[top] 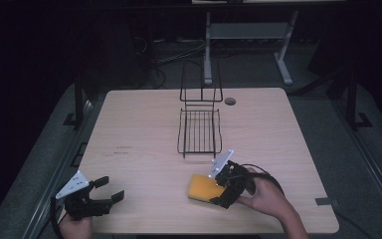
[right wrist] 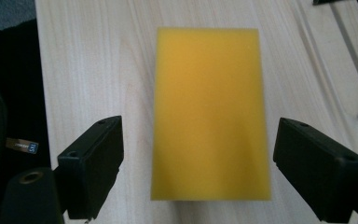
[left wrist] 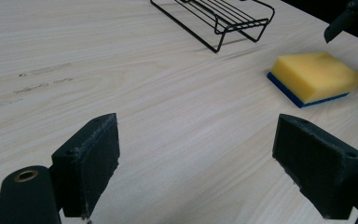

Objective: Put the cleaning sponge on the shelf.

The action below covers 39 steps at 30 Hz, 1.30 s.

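Note:
A yellow sponge (top: pixel 202 188) with a blue underside lies flat on the wooden table (top: pixel 144 129), near the front right. My right gripper (top: pixel 220 188) hovers at its right end, open, jaws spread wider than the sponge (right wrist: pixel 209 126). The sponge lies between them without touching either pad. My left gripper (top: pixel 110 189) is open at the front left corner with nothing between its fingers (left wrist: pixel 91 161). From there the sponge (left wrist: pixel 313 74) lies off to the right.
A black wire rack (top: pixel 199 122) with an upright back stands at the table's middle, also seen as the rack (left wrist: pixel 221 16). A round cable hole (top: pixel 230 101) sits behind it. Table legs and cables lie on the dark floor beyond.

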Tool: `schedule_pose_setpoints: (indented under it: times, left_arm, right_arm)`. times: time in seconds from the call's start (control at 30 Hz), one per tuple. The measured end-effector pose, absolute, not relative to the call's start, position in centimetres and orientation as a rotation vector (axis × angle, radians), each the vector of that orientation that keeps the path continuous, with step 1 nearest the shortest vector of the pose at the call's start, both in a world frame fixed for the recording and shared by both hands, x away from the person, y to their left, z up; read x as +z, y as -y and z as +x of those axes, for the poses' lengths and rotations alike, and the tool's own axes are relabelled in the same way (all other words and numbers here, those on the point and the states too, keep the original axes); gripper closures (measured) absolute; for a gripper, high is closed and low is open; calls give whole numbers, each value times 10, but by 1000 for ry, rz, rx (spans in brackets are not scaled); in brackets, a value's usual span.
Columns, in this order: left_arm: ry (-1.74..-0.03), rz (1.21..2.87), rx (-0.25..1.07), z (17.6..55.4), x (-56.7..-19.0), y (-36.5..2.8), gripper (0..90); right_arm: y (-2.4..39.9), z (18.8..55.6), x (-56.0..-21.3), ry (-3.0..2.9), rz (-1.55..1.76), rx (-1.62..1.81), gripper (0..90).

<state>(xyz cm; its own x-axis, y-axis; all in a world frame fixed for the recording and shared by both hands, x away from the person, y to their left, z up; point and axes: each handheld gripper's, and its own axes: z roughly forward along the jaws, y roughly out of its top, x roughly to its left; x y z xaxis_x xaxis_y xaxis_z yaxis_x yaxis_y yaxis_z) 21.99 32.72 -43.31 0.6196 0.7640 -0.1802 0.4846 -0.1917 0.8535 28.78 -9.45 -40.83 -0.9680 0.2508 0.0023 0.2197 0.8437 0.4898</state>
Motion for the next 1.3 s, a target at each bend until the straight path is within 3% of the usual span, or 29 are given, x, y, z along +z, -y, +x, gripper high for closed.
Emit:
schedule_pose_setpoints:
  times: [1.3]
  left_arm:
    - [-1001, 1840, 347, 220, -433, -327, 141]
  right_arm:
    - [68, 304, -427, -3005, 348, 655, 156]
